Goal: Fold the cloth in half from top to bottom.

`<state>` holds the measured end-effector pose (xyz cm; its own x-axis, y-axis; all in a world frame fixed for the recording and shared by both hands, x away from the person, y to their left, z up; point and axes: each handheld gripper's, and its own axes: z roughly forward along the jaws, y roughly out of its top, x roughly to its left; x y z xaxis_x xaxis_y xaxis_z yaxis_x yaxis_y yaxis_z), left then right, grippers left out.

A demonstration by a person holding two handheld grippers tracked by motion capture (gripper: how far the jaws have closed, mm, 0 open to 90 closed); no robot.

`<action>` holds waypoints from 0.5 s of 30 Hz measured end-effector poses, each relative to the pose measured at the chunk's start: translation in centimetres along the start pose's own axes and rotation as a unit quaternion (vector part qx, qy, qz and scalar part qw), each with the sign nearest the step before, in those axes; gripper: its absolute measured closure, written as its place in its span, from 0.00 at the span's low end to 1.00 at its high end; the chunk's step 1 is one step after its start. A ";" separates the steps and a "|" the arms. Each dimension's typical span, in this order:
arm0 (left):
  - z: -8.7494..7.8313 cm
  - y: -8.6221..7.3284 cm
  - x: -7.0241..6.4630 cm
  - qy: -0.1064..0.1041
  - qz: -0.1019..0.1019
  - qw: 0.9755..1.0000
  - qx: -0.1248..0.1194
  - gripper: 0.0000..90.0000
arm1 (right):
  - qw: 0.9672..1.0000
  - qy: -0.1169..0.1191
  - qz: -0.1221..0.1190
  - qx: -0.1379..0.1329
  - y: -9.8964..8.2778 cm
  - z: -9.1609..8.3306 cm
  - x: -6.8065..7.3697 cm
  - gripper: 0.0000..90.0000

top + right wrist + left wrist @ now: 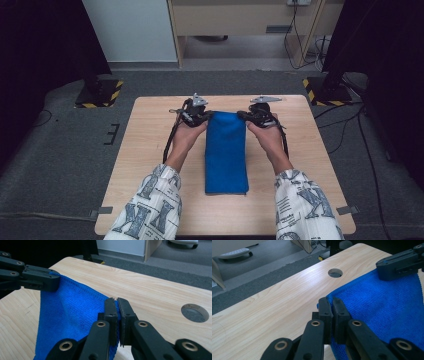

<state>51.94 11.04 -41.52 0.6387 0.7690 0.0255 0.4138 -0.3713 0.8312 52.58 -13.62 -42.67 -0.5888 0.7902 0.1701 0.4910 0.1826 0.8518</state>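
Seen from above, a blue cloth (226, 152) lay folded into a long narrow strip near the middle of the frame, on a pale wooden table (150, 150). Its near end sat flat and square toward the bottom of the picture; its far end, toward the top, was held at both corners.

At the cloth's upper left corner, the left gripper (202, 116) had its jaws pressed together, pinching the fabric edge. At the upper right corner, the right gripper (246, 116) did the same. In the left gripper view, the black pads (325, 308) clamped a thin fold of blue at the centre of the frame, with a round hole (335, 272) in the tabletop above. In the right gripper view, the cloth rose in a slight tent toward the jaws, so that end appeared lifted a little off the wood.

The step looked like folding the far end back over the near end. To do it well, both hands would need to rise together, keep the edge between them taut and level, and lay the corners squarely on the near corners.

The cloth was bright, evenly blue, with a fine looped towel texture and a stitched hem along its edge.
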 end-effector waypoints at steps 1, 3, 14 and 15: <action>0.0 0.0 0.0 -0.001 0.000 1.000 0.001 0.96 | 1.000 0.001 -0.002 -0.001 0.0 0.0 0.0 0.97; 0.0 -0.1 -0.1 -0.002 0.000 1.000 -0.001 0.97 | 1.000 0.001 -0.004 0.000 0.0 0.0 0.0 0.97; -0.5 -0.5 -0.5 -0.004 0.004 1.000 -0.004 0.96 | 1.000 0.008 -0.002 -0.006 -0.6 -0.5 0.2 0.97; -0.5 -0.6 -0.6 -0.004 0.004 1.000 -0.003 0.96 | 1.000 0.009 -0.002 -0.006 -0.7 -0.6 0.3 0.97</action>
<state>50.98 11.09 -41.75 0.6468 0.7622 0.0269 0.4052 -0.3734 0.8345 51.69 -13.88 -42.93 -0.6019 0.7791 0.1751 0.4809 0.1785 0.8584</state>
